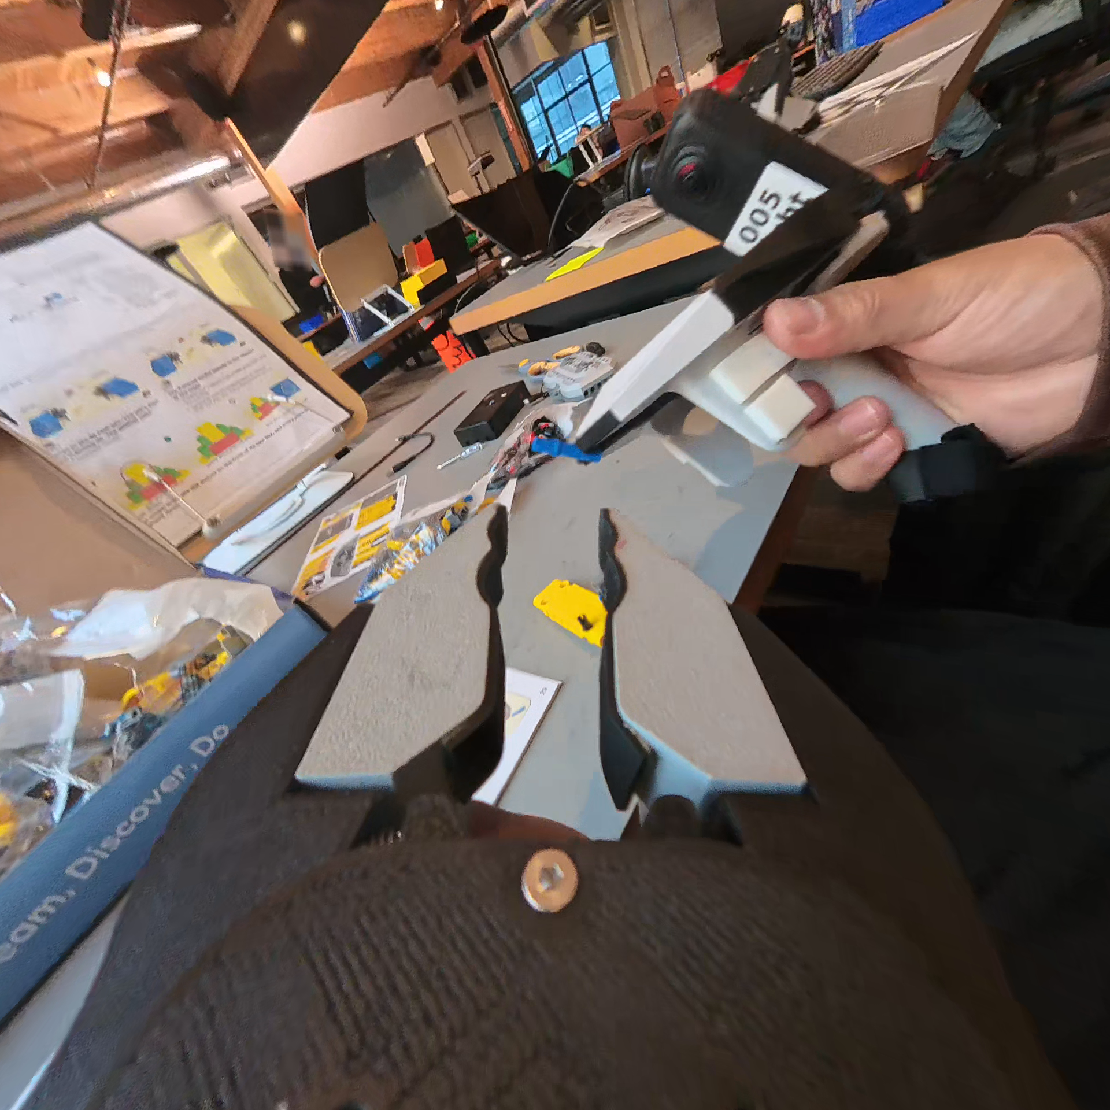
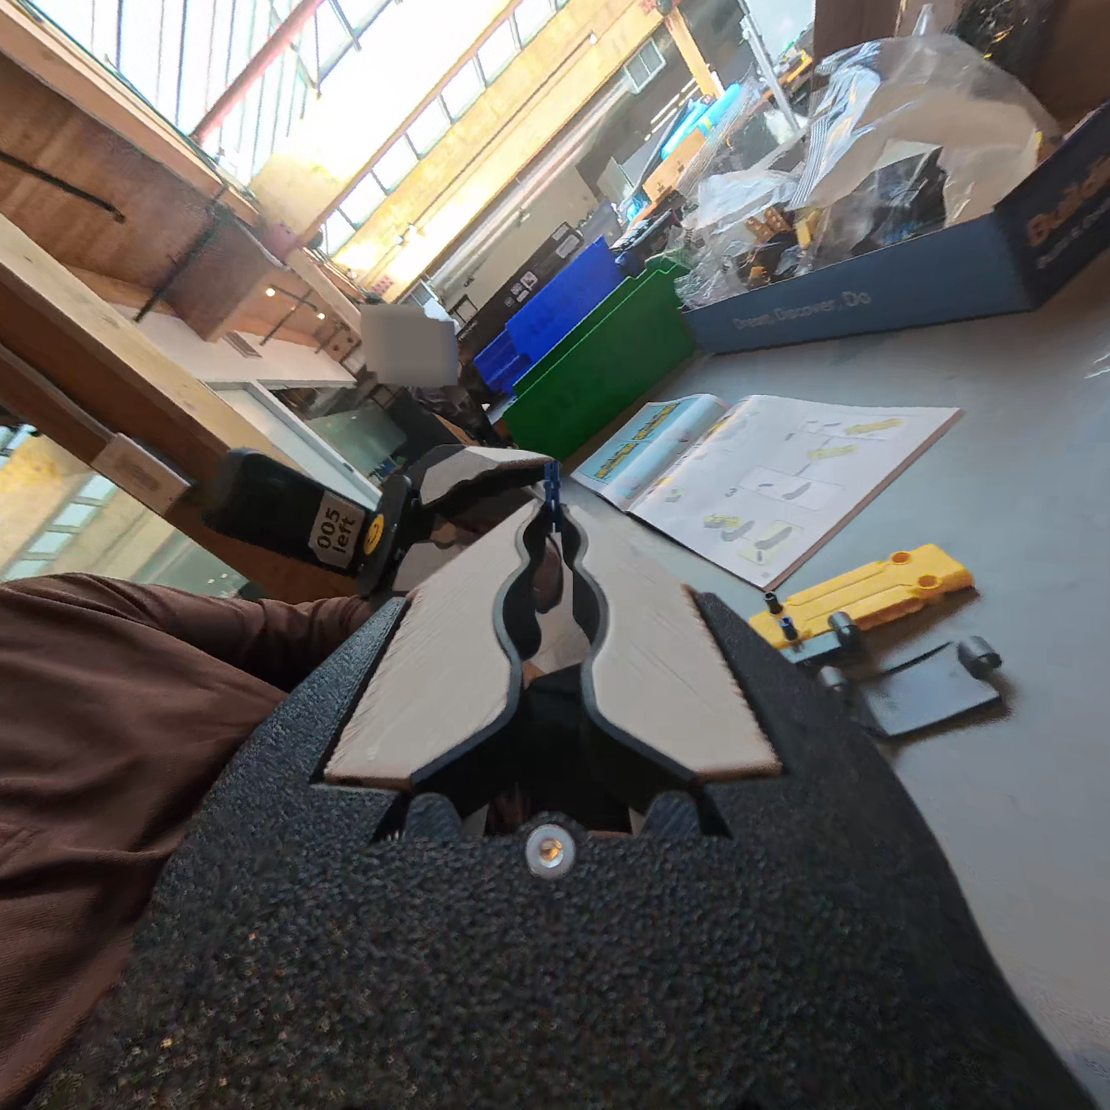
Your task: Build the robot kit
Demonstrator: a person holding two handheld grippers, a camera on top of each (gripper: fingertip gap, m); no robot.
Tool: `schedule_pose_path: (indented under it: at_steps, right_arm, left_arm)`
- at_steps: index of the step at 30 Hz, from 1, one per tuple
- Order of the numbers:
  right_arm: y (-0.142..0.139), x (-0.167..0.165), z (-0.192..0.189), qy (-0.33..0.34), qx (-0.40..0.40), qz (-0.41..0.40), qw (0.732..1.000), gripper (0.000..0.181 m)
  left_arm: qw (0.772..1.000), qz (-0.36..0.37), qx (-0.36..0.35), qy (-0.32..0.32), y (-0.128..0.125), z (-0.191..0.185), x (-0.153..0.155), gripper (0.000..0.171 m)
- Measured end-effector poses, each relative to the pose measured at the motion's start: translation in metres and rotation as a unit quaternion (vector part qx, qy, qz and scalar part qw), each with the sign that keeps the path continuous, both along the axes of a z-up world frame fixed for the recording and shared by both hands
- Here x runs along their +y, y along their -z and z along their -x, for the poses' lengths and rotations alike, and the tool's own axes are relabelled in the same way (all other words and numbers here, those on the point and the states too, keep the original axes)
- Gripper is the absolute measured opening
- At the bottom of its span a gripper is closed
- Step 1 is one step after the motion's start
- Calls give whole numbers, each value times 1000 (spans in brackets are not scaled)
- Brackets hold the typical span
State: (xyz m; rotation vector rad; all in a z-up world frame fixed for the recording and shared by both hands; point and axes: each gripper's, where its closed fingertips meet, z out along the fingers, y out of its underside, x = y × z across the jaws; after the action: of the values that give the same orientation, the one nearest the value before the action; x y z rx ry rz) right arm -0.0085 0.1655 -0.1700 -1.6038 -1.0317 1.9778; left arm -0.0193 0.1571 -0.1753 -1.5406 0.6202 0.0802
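Note:
My right gripper (image 2: pixel 552 519) is shut on a small blue pin (image 2: pixel 551 489) that sticks out past its tips. In the left wrist view a hand holds this gripper (image 1: pixel 585 441) above the grey table (image 1: pixel 691 510), with the blue pin (image 1: pixel 564 449) at its tip. My left gripper (image 1: pixel 551 528) is open and empty, above the table. A yellow flat plate (image 1: pixel 570 609) lies on the table below its right finger. In the right wrist view the yellow plate (image 2: pixel 871 585) carries small dark pins, and the left gripper (image 2: pixel 480 468) hovers just beyond my right fingertips.
Dark grey flat parts with rollers (image 2: pixel 931 685) lie beside the yellow plate. An open instruction booklet (image 2: pixel 769 480) lies behind it. A blue box of bagged parts (image 2: pixel 871 300) and a green bin (image 2: pixel 600 372) stand at the back. A propped instruction sheet (image 1: pixel 150 372) and loose bags (image 1: pixel 408 540) sit on the left. The grippers are tip to tip, or close to it.

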Motion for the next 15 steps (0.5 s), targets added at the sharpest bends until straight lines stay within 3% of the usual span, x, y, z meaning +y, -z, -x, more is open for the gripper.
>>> schedule_pose_path:
  at_steps: [8, 15]
  right_arm:
    - [0, -11, 7, -45, 16, 96, 994, 5]
    - [11, -22, 14, -71, -6, 104, 992, 5]
  left_arm:
    - [997, -37, 70, -11, 1, 0, 6, 31]
    - [992, -48, 113, -10, 8, -1, 6, 28]
